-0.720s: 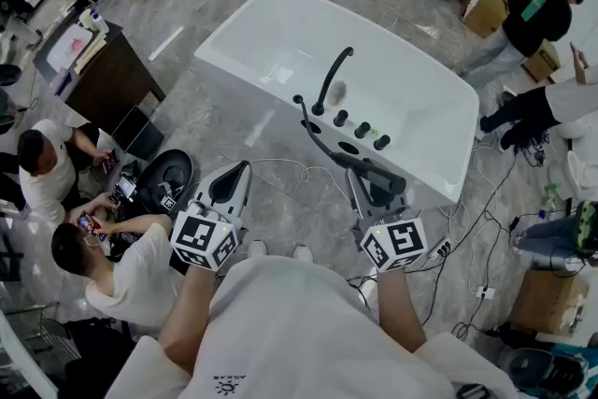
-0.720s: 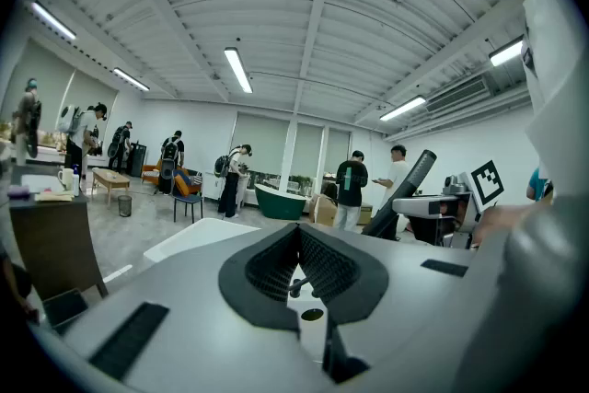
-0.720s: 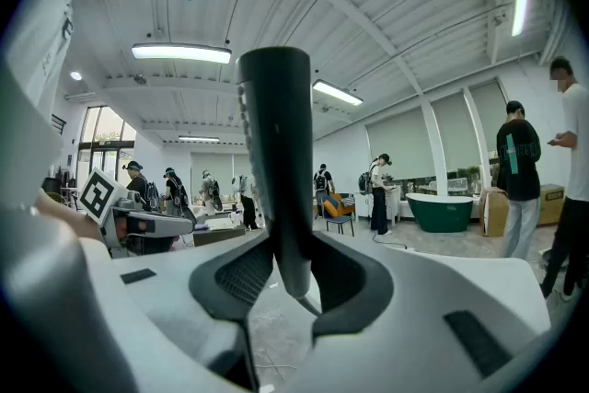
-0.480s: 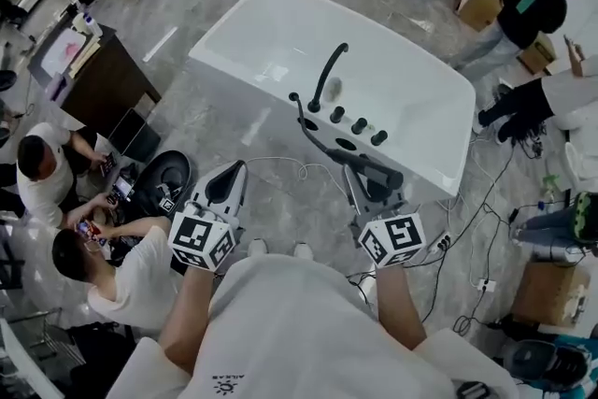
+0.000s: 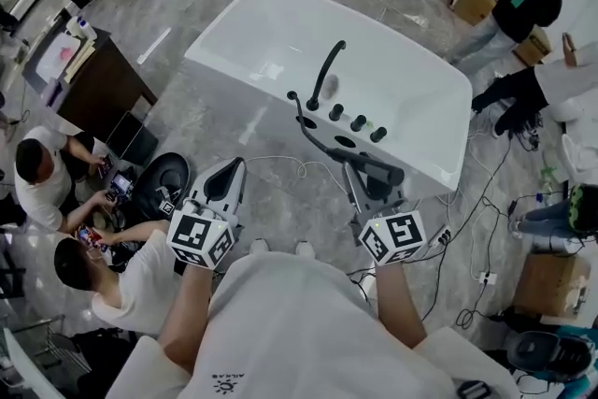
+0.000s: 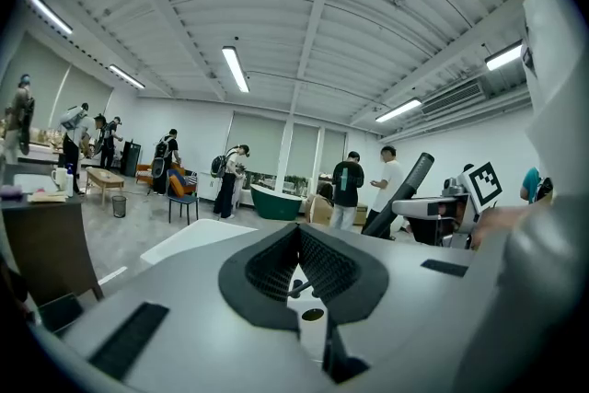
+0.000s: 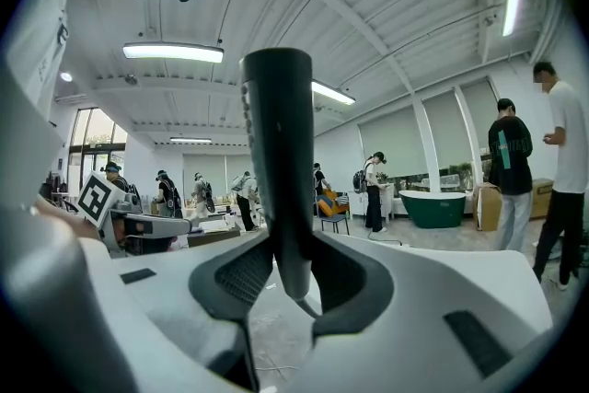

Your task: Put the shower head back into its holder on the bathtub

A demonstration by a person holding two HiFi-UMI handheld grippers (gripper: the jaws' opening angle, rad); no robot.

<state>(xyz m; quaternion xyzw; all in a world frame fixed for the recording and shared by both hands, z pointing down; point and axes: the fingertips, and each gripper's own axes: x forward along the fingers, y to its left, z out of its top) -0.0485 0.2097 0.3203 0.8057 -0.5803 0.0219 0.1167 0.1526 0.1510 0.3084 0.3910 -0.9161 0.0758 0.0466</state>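
The white bathtub (image 5: 280, 23) stands ahead on the grey floor. On its near rim are a curved black faucet (image 5: 327, 75), three black knobs (image 5: 358, 122) and a dark holder opening (image 5: 348, 145). My right gripper (image 5: 374, 186) is shut on the black shower head (image 5: 369, 167), just short of the tub's near edge. The black hose (image 5: 306, 121) runs from it up to the rim. In the right gripper view the shower head's handle (image 7: 276, 152) stands upright between the pads of the right gripper (image 7: 285, 264). My left gripper (image 5: 227, 175) hangs over the floor to the left, and the left gripper (image 6: 296, 239) is shut and empty.
Two people (image 5: 42, 173) sit on the floor at the left beside a dark cabinet (image 5: 98, 75) and a round black device (image 5: 163, 178). Cables (image 5: 476, 229) and boxes (image 5: 547, 290) lie at the right. People (image 5: 523, 0) stand beyond the tub's far right corner.
Both grippers keep their places and the right one still holds the shower head. Only the head view has shifted a little.
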